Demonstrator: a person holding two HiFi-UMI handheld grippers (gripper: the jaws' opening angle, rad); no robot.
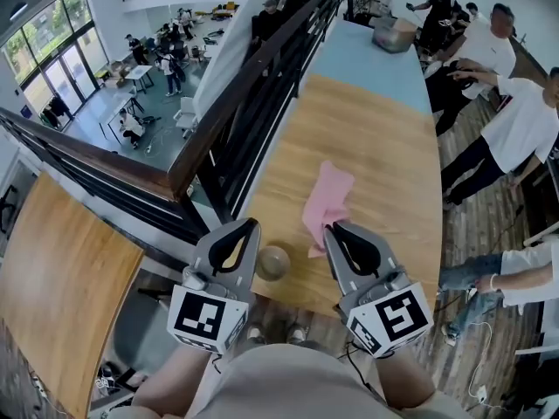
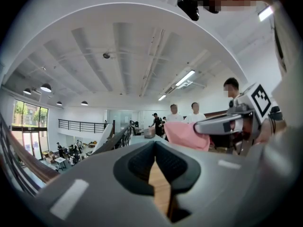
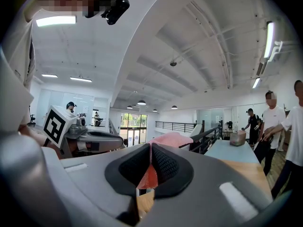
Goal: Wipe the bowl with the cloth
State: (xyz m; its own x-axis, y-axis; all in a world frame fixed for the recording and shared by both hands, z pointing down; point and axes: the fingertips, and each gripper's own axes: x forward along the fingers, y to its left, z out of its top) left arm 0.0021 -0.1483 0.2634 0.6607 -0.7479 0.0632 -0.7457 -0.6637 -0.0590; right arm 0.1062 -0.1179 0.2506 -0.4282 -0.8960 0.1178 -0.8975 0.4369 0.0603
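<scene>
A small round bowl (image 1: 272,262) sits on the wooden table (image 1: 384,155) near its front edge, between my two grippers. A pink cloth (image 1: 325,203) stretches from the right gripper (image 1: 331,230) out over the table. That gripper is shut on the cloth's near end, and pink fabric (image 3: 147,176) shows pinched between its jaws (image 3: 150,156). In the left gripper view the cloth (image 2: 187,135) hangs at the right gripper's tip (image 2: 201,126). My left gripper (image 1: 249,226) hovers just left of the bowl, shut with nothing between its jaws (image 2: 155,151). It appears again in the right gripper view (image 3: 94,138).
A dark railing (image 1: 253,85) runs along the table's left side, with a drop to a lower floor beyond it. A box (image 1: 393,35) stands on the blue far end of the table. Several people (image 1: 515,120) stand along the right side.
</scene>
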